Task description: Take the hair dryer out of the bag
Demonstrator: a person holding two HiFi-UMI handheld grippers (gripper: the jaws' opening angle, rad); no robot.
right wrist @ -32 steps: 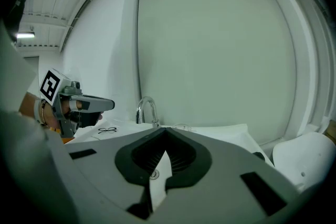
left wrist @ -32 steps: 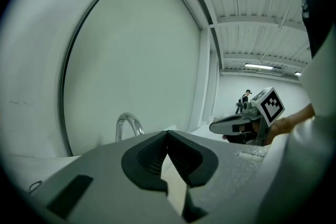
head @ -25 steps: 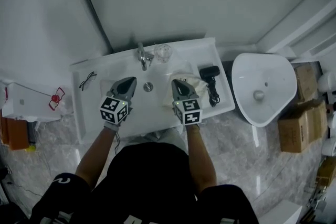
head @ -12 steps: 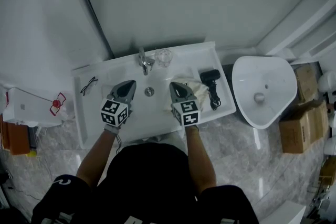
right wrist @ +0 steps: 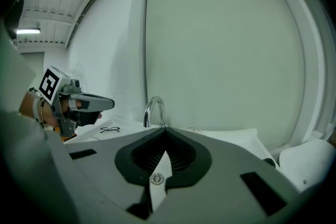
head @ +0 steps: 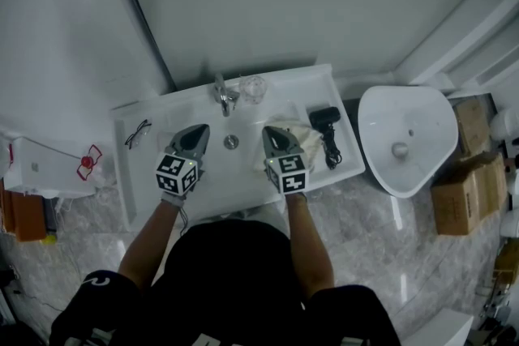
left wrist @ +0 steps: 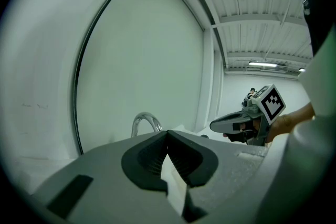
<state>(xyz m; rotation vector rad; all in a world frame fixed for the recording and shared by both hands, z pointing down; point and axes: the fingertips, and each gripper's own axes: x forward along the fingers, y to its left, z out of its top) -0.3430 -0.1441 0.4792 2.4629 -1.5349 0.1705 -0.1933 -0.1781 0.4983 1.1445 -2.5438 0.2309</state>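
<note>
Seen from the head view, the faucet stands at the back of the white washbasin counter, and the rest sorts itself around it. The left gripper hangs in front of the faucet and a little to its left. The right gripper hangs in front and to its right, with the drain between the two. Both grippers are clenched on nothing: each gripper's own view shows its jaws meeting at the tip, with no gap and nothing caught there. Only the head view plainly shows the hair dryer. It is black and lies on the counter well to the right of the faucet, its cord bunched on the near side, just beside the cream bag and outside it. The bag lies crumpled, partly under the right gripper. A clear glass sits just right of the faucet and a pair of eyeglasses lies well to its left. The right gripper view catches both, along with the left gripper. The left gripper view gives only the faucet's curved spout and the right gripper against the wall. Further right of the faucet, past the counter's end, the head view takes in a white toilet and cardboard boxes
</note>
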